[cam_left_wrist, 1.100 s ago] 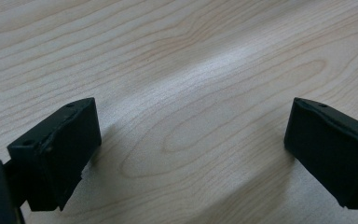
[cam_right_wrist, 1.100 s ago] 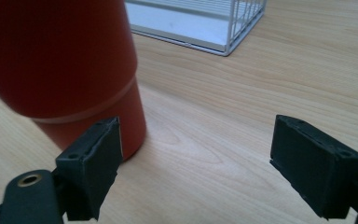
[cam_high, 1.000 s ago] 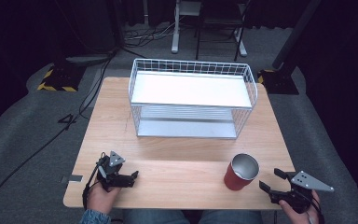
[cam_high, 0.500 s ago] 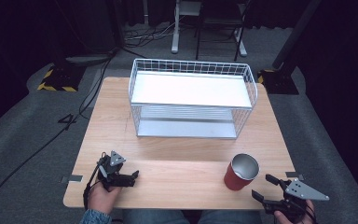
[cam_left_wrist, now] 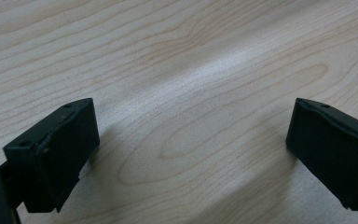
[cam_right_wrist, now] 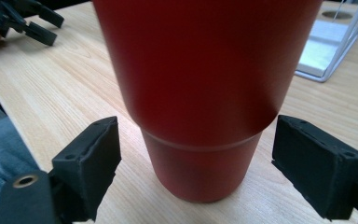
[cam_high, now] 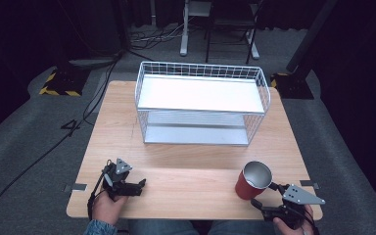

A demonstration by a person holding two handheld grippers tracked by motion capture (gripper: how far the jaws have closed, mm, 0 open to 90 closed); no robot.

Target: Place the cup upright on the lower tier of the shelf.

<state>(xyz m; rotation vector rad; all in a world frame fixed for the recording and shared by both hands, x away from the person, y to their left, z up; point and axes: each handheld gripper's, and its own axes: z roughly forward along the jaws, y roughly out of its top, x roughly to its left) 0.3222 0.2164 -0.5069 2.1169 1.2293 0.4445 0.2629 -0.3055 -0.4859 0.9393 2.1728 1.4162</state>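
Sitting near the front edge of the wooden desk (cam_high: 186, 147), the left gripper (cam_high: 136, 186) rests low over the bare wood, held by the person's left hand (cam_high: 106, 205). In the left gripper view its two black jaws stand wide apart, with just wood grain between them. It is released and holds nothing.

At the front right corner, the right gripper (cam_high: 257, 204) points at the red cup (cam_high: 252, 180). In the right gripper view its jaws are spread wide, one on each side of the cup's narrow bottom part. There is a gap on both sides, so the jaws do not touch the cup. This gripper is released too.

The red cup stands upright on the desk, near the front right. It is red outside and shiny silver inside, and it gets wider toward the top. It is well apart from the left gripper.

Farther back, in the middle of the desk, stands a white wire rack (cam_high: 201, 104) with two levels. The top level has a flat white shelf with a wire rim around it. The bottom level has a flat shelf as well. The cup is near the rack's front right corner but apart from it.

Past the desk, the grey floor (cam_high: 24, 122) has black cables on it.
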